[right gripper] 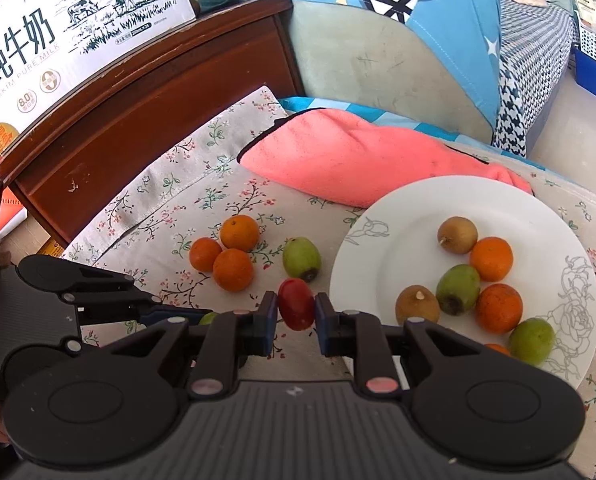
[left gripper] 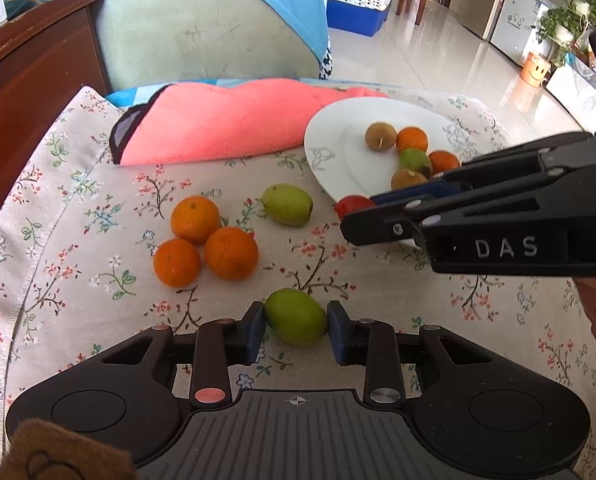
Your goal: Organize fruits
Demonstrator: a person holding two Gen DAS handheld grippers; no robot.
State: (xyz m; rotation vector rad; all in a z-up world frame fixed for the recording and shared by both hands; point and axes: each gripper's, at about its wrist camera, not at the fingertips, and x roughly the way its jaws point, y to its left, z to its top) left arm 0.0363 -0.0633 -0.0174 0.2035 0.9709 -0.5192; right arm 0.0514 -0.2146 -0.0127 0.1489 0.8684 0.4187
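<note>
Gripping an oval green fruit point(left gripper: 296, 317) on the floral tablecloth point(left gripper: 78, 208), the left gripper point(left gripper: 296, 330) should lift straight. The right gripper point(right gripper: 296, 312) pinches a small red fruit point(right gripper: 296, 303); carry both gently to the white plate point(right gripper: 362, 264) beyond.

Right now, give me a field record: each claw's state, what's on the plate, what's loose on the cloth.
left claw: shut on green fruit, low over the cloth
right claw: shut on red fruit, next to the plate's rim
plate: white, holds two brown fruits, three green-or-orange pairs visible, another orange partly hidden
loose on cloth: three oranges touching in a cluster, one green fruit apart from them
cloth: floral
behind fruit: pink towel
</note>
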